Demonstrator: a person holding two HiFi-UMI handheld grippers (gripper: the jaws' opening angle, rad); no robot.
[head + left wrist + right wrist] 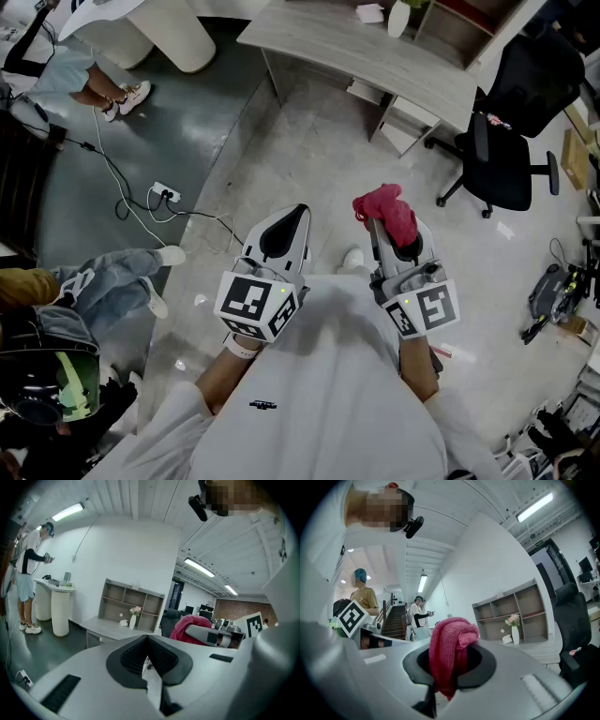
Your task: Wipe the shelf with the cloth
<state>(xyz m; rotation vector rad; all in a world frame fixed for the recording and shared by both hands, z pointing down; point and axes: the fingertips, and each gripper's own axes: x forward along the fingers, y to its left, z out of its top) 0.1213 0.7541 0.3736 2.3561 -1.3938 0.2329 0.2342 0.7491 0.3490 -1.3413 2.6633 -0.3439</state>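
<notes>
Right gripper (pixel 450 672) clamps cloth (pixel 452 639); vase (pixel 515 634) by shelf (pixel 520 603) holds flowers (pixel 513 619).

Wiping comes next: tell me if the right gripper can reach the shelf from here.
Probably not yet. The right gripper, shut on the cloth, is across open floor from the shelf; nothing blocks the way.

Grey desk (pixel 105 629), shelf (pixel 133 603) and vase (pixel 132 622) on it (flowers (pixel 136 610) inside); floor (pixel 309 159), power strip (pixel 166 195)
</notes>
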